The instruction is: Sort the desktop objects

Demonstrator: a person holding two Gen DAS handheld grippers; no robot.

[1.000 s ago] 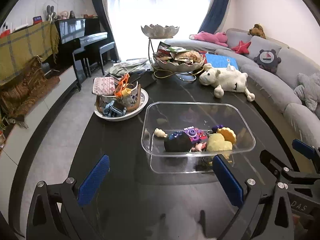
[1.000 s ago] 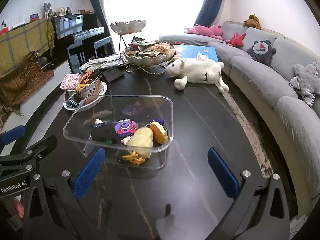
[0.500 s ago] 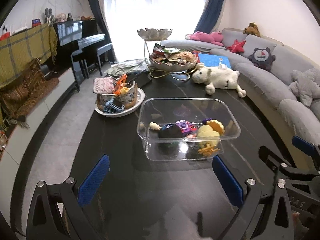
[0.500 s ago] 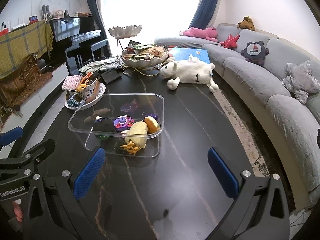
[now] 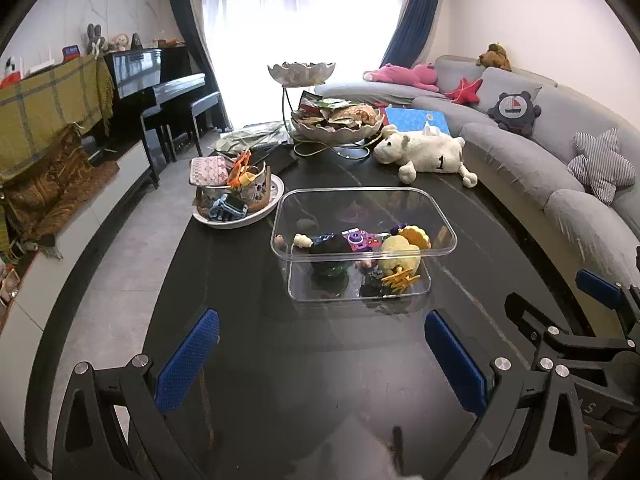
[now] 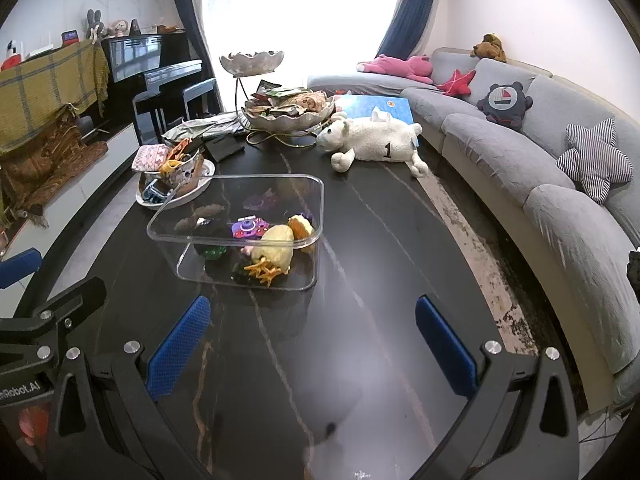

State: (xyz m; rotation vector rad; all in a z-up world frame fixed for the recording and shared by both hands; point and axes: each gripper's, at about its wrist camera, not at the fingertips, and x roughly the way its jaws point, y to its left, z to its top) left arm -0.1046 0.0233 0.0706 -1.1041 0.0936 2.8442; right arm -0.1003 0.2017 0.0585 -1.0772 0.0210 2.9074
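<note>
A clear plastic bin (image 5: 442,222) (image 6: 318,204) stands mid-table and holds several small toys: a yellow plush chick (image 5: 398,258) (image 6: 276,246), a purple toy camera (image 5: 357,239) (image 6: 249,227) and a dark round toy (image 5: 330,246). My left gripper (image 5: 322,356) hangs open over the near table edge, well short of the bin. Beside it to the right, my right gripper (image 6: 310,346) is open too, with nothing between its blue pads.
A white plate (image 5: 266,208) (image 6: 204,176) piled with a pouch, orange glasses and clips sits left of the bin. Behind are a two-tier snack stand (image 5: 336,128), a plush sheep (image 5: 428,152) (image 6: 376,140) and a blue box. A grey sofa (image 6: 560,200) curves along the right; a piano stands left.
Both grippers have drawn back toward the near edge and risen, so the bin and table look smaller and farther off. Both stay open; the bin's contents have not moved.
</note>
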